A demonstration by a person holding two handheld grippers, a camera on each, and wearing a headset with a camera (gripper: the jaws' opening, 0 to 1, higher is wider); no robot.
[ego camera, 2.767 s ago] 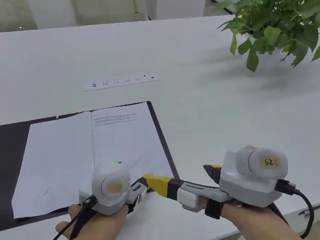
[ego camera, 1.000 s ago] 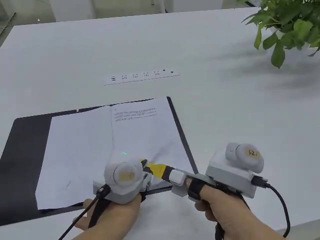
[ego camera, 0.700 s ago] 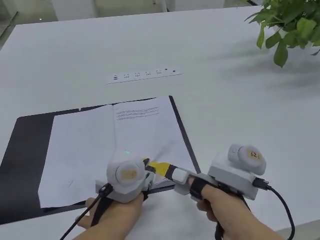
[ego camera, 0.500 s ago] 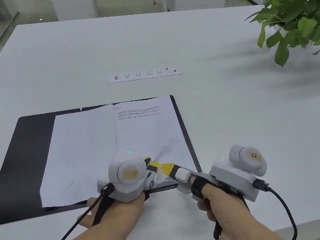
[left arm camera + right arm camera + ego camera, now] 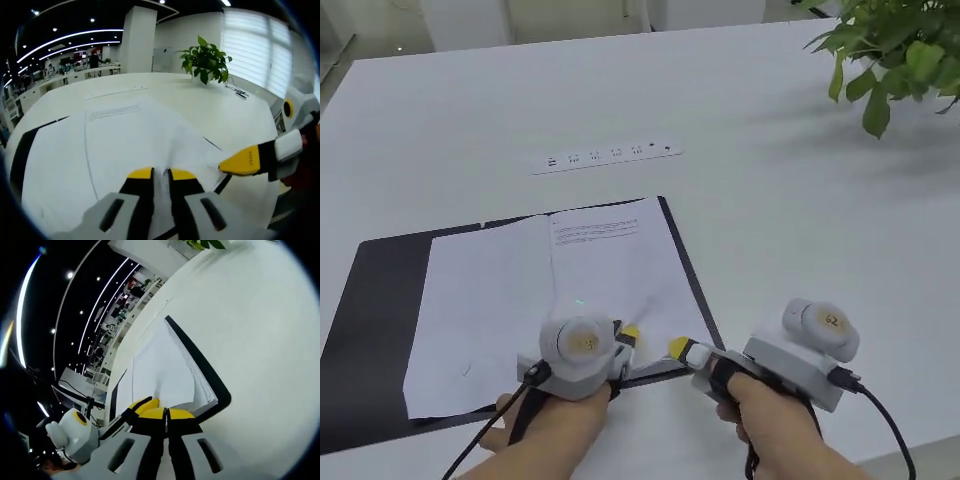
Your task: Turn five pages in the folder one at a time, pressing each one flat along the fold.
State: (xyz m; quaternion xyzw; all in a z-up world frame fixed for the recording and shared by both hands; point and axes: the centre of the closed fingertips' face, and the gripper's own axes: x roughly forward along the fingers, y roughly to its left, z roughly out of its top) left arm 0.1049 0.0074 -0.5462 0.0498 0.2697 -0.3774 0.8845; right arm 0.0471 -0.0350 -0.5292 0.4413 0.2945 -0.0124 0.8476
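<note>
Black covers frame the open folder [image 5: 375,300], which lies flat on the white counter [image 5: 770,200] just in front of us, its fold running away from us down the middle. White paper rests on both sides: a left-hand sheet [image 5: 485,300] lies flat on the left cover, and the right-hand page [image 5: 615,265] carries a few lines of print at its top.

At the near edge of that page, the left gripper [image 5: 628,334] has its jaws drawn close on a sliver of white. In the left gripper view a soft ridge in the paper runs down into them, so we judge it is pinching the page's lower edge. The right gripper [image 5: 677,348] sits just beside the folder's near right corner with its yellow tips pressed together, holding nothing.

We judge a turn is only beginning. The page is gripped but not yet raised or carried across, and nothing is being pressed along the fold. Paper on the left suggests at least one page is already over. How many of the five are done, we cannot tell from the stacks.
</note>
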